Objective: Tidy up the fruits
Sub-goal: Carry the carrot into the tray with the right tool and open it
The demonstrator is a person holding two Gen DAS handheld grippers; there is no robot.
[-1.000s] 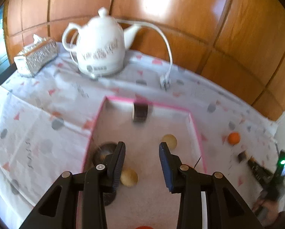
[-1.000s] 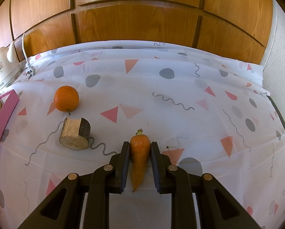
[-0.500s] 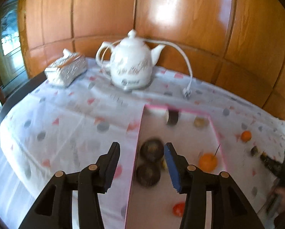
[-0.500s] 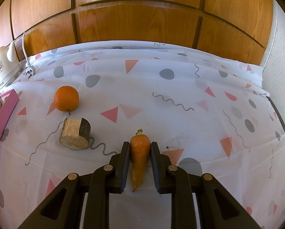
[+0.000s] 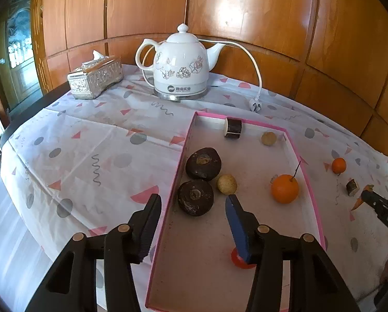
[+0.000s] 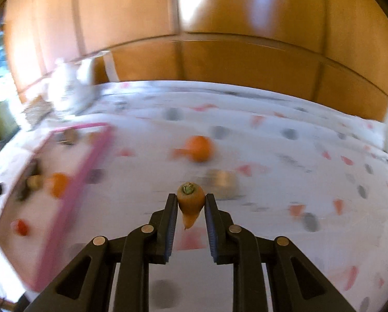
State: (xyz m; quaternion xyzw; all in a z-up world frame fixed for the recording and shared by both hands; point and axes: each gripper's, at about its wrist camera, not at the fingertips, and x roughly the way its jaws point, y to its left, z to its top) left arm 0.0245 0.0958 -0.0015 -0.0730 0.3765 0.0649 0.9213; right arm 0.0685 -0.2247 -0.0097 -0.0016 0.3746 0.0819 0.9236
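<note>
A pink-rimmed tray (image 5: pixel 290 140) holds two dark round fruits (image 5: pixel 203 163), two small pale fruits (image 5: pixel 227 183), an orange (image 5: pixel 285 188), a wood piece (image 5: pixel 233 128) and a red fruit (image 5: pixel 236 258). My left gripper (image 5: pixel 192 202) is open and empty above the tray's near left side. My right gripper (image 6: pixel 191 199) is shut on a carrot (image 6: pixel 191 201) and holds it lifted above the cloth. It also shows in the left wrist view (image 5: pixel 360 199). A small orange (image 6: pixel 198 147) and a wood piece (image 6: pixel 222 182) lie on the cloth beyond the carrot.
A white electric kettle (image 5: pixel 179 65) with a loose cord and plug (image 5: pixel 255 104) stands at the back. A silver tissue box (image 5: pixel 95 78) is at the back left. Wood panelling lines the wall. The table edge falls off on the left.
My right gripper has lifted the carrot off the cloth and swung left toward the tray. My left gripper has pulled back and up from the tray, staying open.
</note>
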